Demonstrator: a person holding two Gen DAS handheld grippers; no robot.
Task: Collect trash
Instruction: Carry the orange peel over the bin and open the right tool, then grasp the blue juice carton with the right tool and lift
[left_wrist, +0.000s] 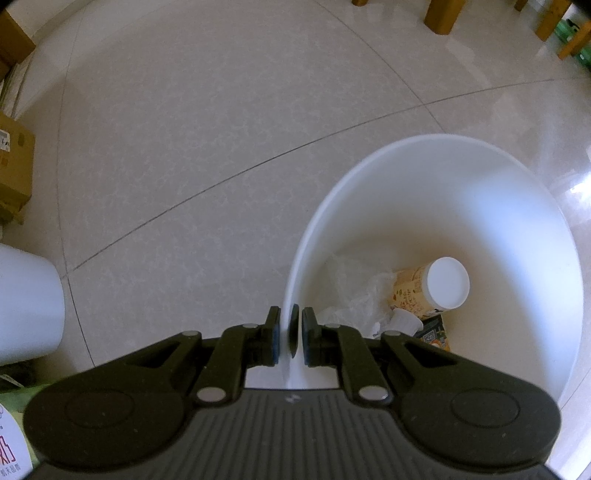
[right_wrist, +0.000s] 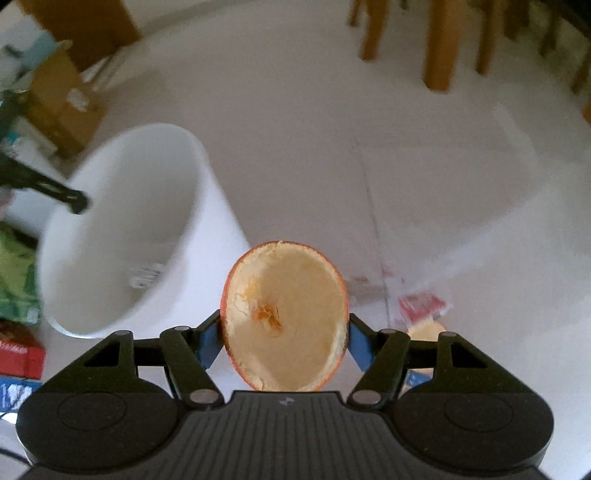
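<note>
Right wrist view: right claw (right_wrist: 284, 332) pinches orange peel (right_wrist: 284, 317) half-open, beside bin (right_wrist: 207, 206).

One white bin (left_wrist: 517, 206), one peel half (right_wrist: 286, 317), two grippers (left_wrist: 290, 334) (right_wrist: 284, 339).

- We see the left gripper (left_wrist: 289, 334) pointing down, jaws clamped on the near rim of a white bin (left_wrist: 517, 229).
- Inside the bin we note a printed paper cup (left_wrist: 430, 286) on its side with a white lid, crumpled clear plastic (left_wrist: 354, 291), a small white cup (left_wrist: 404, 321) and a dark printed carton (left_wrist: 436, 330).
- Pale tiled floor (left_wrist: 207, 147) around the bin.
- Cardboard boxes (left_wrist: 14, 162) at left edge; wooden furniture legs (left_wrist: 441, 16) at top.
</note>
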